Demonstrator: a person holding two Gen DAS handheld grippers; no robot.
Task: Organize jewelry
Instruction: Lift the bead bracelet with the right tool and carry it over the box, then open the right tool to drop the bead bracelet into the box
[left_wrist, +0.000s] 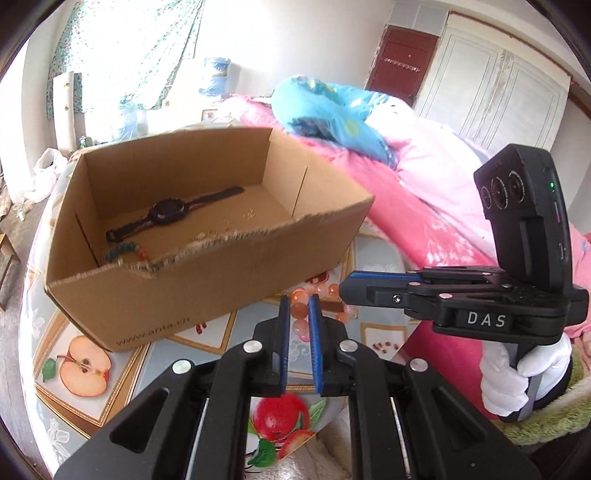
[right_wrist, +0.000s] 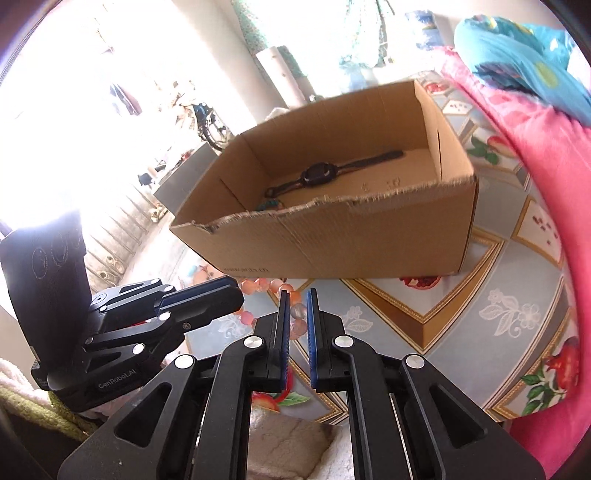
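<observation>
In my left wrist view, the open brown cardboard box (left_wrist: 207, 236) with a torn front edge stands on the left part of the round table with the fruit-patterned cloth (left_wrist: 85, 369). Inside the box a black wristwatch (left_wrist: 168, 214) lies flat on the bottom, and a small teal and orange beaded piece (left_wrist: 123, 253) lies near the front wall. To the right of the box, just in front of its lower corner, I see the bracelet of round orange-pink translucent beads (left_wrist: 301, 314). My left gripper (left_wrist: 298, 306) has its blue pads nearly together and they press on one part of this bracelet; the beads show between the pads. Further right, my right gripper (left_wrist: 345, 290) comes in from the side with its jaws narrow, and its tip touches the same bracelet on the other side. A hand in a white glove (left_wrist: 517, 380) holds the handle of this gripper. Behind everything lies pink bedding (left_wrist: 406, 206) with a blue quilt (left_wrist: 332, 107) on top.

In my right wrist view, the left gripper (right_wrist: 240, 295) is at the left, and the beads run from its tip to the pads of the right gripper (right_wrist: 298, 299), which pinch them. The bracelet (right_wrist: 295, 312) hangs between both claws, in front of the box (right_wrist: 351, 240) and outside it.
</observation>
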